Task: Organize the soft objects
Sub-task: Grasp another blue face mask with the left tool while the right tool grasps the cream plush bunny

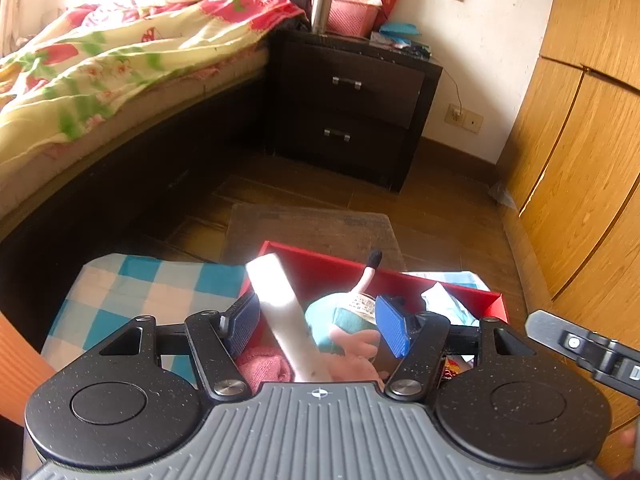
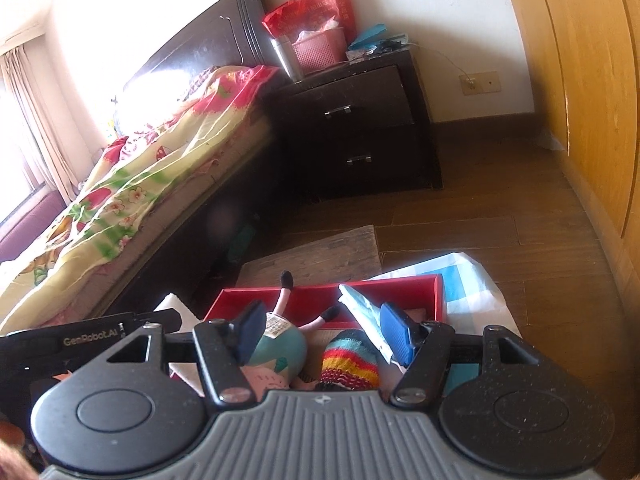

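Observation:
A red box (image 1: pixel 320 266) stands on a blue-and-white checked cloth (image 1: pixel 132 292) and holds soft things. A plush doll (image 1: pixel 348 320) in a teal dress lies in it, legs pointing away; it also shows in the right wrist view (image 2: pixel 276 344). A pink knitted piece (image 1: pixel 264 366) lies at the box's near left. My left gripper (image 1: pixel 318 326) is open above the box, and a white roll (image 1: pixel 284 312) stands up between its fingers, touching neither pad clearly. My right gripper (image 2: pixel 324 332) is open above the box (image 2: pixel 400 286), over a rainbow-striped knit (image 2: pixel 350 362) and a pale blue cloth (image 2: pixel 366 312).
A bed with a flowered quilt (image 1: pixel 100 68) runs along the left. A dark nightstand (image 1: pixel 352 108) stands beyond with a pink basket (image 1: pixel 352 16) and metal flask on it. A wooden wardrobe (image 1: pixel 580 160) fills the right. A worn mat (image 1: pixel 312 226) lies on the floor past the box.

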`<move>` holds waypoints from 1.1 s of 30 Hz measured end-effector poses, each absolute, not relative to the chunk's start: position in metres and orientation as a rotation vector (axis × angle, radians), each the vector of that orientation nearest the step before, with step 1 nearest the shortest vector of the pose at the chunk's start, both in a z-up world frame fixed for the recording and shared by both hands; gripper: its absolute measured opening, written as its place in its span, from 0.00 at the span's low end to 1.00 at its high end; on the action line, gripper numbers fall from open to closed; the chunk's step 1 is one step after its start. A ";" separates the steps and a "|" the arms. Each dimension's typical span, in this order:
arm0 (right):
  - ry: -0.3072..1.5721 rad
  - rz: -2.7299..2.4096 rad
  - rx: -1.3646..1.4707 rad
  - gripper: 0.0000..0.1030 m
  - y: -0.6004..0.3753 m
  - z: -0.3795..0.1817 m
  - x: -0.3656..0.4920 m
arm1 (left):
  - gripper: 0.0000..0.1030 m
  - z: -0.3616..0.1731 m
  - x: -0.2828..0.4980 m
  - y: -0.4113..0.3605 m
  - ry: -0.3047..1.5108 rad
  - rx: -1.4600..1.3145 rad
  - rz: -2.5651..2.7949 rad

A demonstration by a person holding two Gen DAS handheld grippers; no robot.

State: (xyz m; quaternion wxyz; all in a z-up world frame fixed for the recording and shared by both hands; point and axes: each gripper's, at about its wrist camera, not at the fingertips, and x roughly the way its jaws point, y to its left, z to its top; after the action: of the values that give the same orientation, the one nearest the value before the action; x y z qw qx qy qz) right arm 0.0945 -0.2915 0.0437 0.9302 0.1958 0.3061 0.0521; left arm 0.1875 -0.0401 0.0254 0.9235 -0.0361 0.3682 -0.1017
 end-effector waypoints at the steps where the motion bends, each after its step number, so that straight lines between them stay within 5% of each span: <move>1: 0.626 0.110 0.409 0.40 -0.292 0.044 0.094 | 0.62 0.024 0.190 -0.042 0.760 -0.068 -0.210; 33: 0.707 0.099 0.394 0.41 -0.299 0.028 0.046 | 0.65 0.000 0.133 -0.035 0.825 -0.154 -0.327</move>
State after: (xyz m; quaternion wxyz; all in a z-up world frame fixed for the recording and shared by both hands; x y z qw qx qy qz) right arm 0.0463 -0.2990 0.0277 0.9180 0.1915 0.3439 0.0482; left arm 0.1331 -0.0352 -0.0003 0.9004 -0.0746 0.3986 -0.1578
